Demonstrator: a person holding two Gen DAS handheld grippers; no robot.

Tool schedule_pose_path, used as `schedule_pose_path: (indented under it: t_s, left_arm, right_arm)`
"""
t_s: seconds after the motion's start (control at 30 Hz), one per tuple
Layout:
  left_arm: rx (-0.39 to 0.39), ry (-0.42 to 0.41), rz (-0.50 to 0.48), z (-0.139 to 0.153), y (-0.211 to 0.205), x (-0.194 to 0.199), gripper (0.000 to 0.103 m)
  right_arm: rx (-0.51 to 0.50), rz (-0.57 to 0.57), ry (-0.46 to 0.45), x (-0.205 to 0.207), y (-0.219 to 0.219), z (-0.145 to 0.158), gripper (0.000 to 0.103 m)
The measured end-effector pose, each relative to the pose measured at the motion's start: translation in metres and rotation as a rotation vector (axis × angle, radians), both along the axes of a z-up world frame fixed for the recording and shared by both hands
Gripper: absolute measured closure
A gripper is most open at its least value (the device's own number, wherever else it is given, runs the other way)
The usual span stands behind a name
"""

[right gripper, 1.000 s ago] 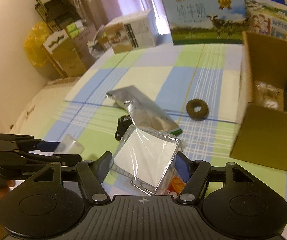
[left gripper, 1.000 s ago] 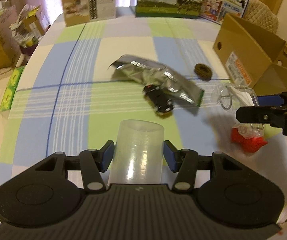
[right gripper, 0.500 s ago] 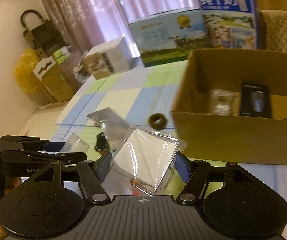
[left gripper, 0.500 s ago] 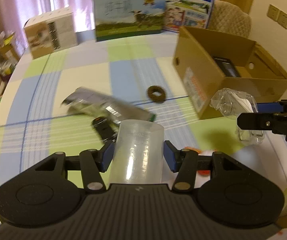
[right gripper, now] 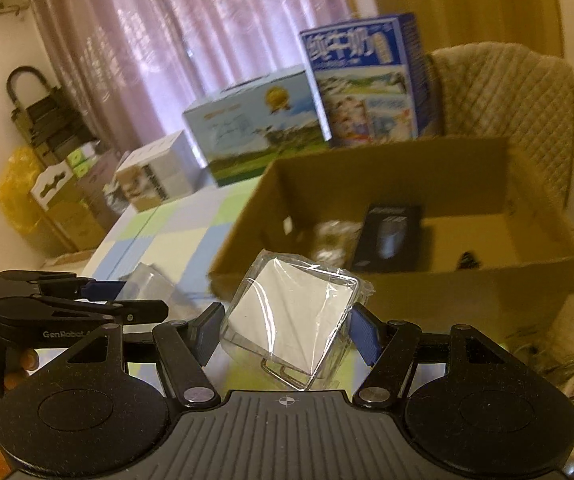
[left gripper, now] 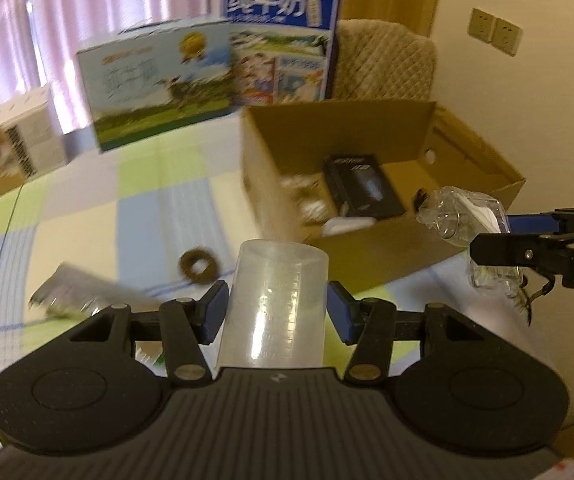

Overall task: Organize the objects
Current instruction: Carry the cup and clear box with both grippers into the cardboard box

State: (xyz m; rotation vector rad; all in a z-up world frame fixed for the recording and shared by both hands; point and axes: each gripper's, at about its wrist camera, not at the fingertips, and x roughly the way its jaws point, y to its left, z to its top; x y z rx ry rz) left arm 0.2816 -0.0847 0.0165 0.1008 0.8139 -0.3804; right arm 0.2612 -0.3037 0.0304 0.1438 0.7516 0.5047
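The left hand-held gripper (left gripper: 277,314) is matt black plastic with a ribbed body and blue pads, and the cup (left gripper: 277,304) between them is frosted, translucent plastic with faint moulded markings. The packet (right gripper: 293,320) in the right hand-held gripper (right gripper: 287,334) is clear, glossy, crinkled film over a white sheet. The box (left gripper: 391,240) is dull brown cardboard, the desk (left gripper: 87,216) wears a checked woven cloth, and a silvery foil pouch (left gripper: 83,294) glints.

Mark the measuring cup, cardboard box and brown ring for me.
measuring cup (left gripper: 277,304): left wrist view, graduated side wall.
cardboard box (right gripper: 447,292): right wrist view, near outer wall.
brown ring (left gripper: 199,267): left wrist view, its band.
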Motion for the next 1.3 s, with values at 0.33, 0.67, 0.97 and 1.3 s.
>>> schedule_pose_path:
  t_s: [0.33, 0.67, 0.97, 1.3]
  left_arm:
    - [-0.003, -0.061, -0.035, 0.019, -0.059, 0.035, 0.054]
    - [0.027, -0.053, -0.017, 0.013, -0.089, 0.073, 0.054]
    - [0.049, -0.024, -0.002, 0.002, -0.099, 0.099, 0.054]
    - [0.073, 0.015, 0.013, -0.013, -0.103, 0.120, 0.054]
  right_arm:
    - [-0.043, -0.056, -0.083, 0.038, -0.060, 0.024, 0.040]
    - [-0.124, -0.058, -0.077, 0.089, -0.091, 0.014, 0.040]
    - [-0.220, -0.052, -0.003, 0.129, -0.100, -0.017, 0.040]
    - [-0.329, -0.038, 0.004, 0.147, -0.094, -0.036, 0.038]
